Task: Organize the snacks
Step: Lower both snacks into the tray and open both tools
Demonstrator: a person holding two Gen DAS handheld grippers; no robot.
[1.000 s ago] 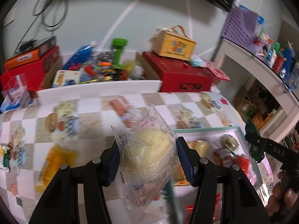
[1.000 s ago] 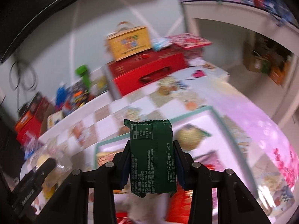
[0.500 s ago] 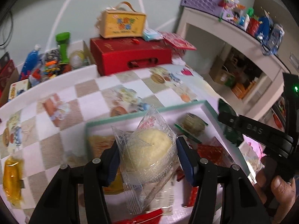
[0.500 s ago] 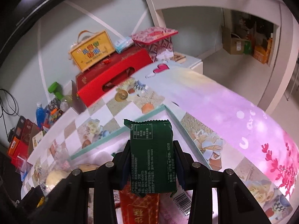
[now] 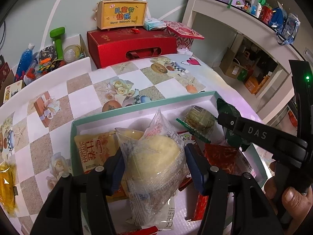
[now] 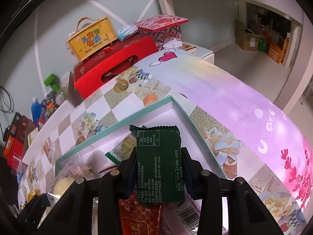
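Observation:
My left gripper (image 5: pixel 154 166) is shut on a clear-wrapped yellow bun (image 5: pixel 154 156) and holds it over the teal-rimmed snack box (image 5: pixel 156 101). My right gripper (image 6: pixel 159 166) is shut on a dark green snack packet (image 6: pixel 159 166) above the same box (image 6: pixel 144 111); it also shows at the right of the left wrist view (image 5: pixel 232 125). In the box lie an orange egg-roll packet (image 5: pixel 93 148), a round green-wrapped cake (image 5: pixel 197 120) and red packets (image 5: pixel 221 156).
A red gift box (image 5: pixel 133 45) with a yellow case (image 5: pixel 121 14) on top stands at the table's far edge. A white bin of bottles and toys (image 5: pixel 49 56) is at far left. A yellow packet (image 5: pixel 6 188) lies on the checked cloth at left. Shelves (image 5: pixel 254 19) stand right.
Both grippers have moved right and forward over the snack box while still holding their snacks. The box now fills the lower part of both views.

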